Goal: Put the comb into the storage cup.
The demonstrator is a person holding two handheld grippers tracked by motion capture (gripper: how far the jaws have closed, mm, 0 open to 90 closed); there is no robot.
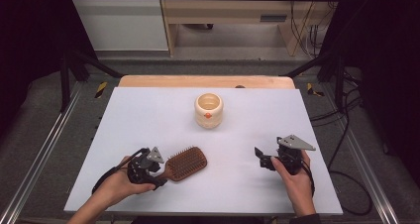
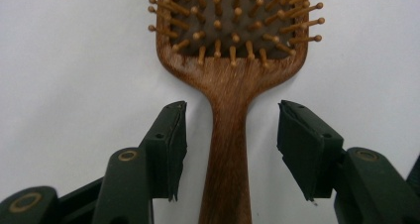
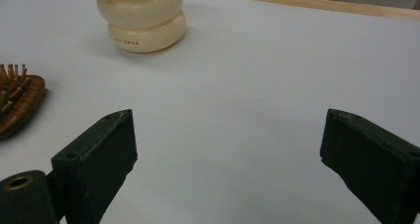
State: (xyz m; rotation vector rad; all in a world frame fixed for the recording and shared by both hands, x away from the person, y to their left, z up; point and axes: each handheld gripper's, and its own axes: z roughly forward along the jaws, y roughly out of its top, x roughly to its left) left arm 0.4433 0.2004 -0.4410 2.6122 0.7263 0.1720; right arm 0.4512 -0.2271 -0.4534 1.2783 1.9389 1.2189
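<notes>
High view: the white table carries a cream ridged jar at centre far, upright, well apart from both hands; the wooden hairbrush lies bristles-up at near left, handle pointing left toward the left gripper; the left hand enters from the near edge, forearm angled right, wrist low on the table; the right hand rests at near right, its right gripper pointing left, far from the brush. Left gripper view: jaws part-open, straddling the brush handle with a gap on each side, pads not touching. Right gripper view: jaws wide apart over bare table, nothing between them.
</notes>
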